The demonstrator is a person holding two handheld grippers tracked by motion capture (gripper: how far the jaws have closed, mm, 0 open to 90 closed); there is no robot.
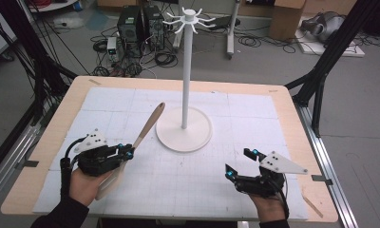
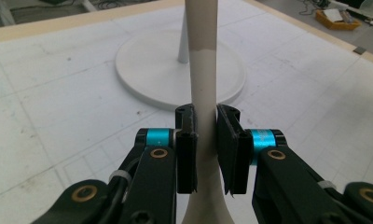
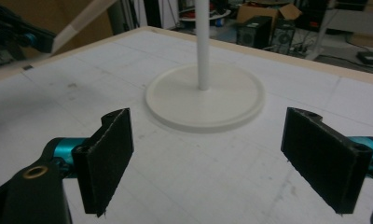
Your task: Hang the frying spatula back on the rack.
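We clamp the pale wooden spatula [image 1: 147, 127] in our left gripper [image 1: 126, 151], its long axis slanting toward one o'clock, tip near the tall white hook-topped stand [image 1: 185, 71]. The stand's round base [image 1: 184, 129] sits at two o'clock from that gripper, on the counter [image 1: 50, 128]. Our right gripper [image 1: 239, 164] hangs wide open, empty, farther off.
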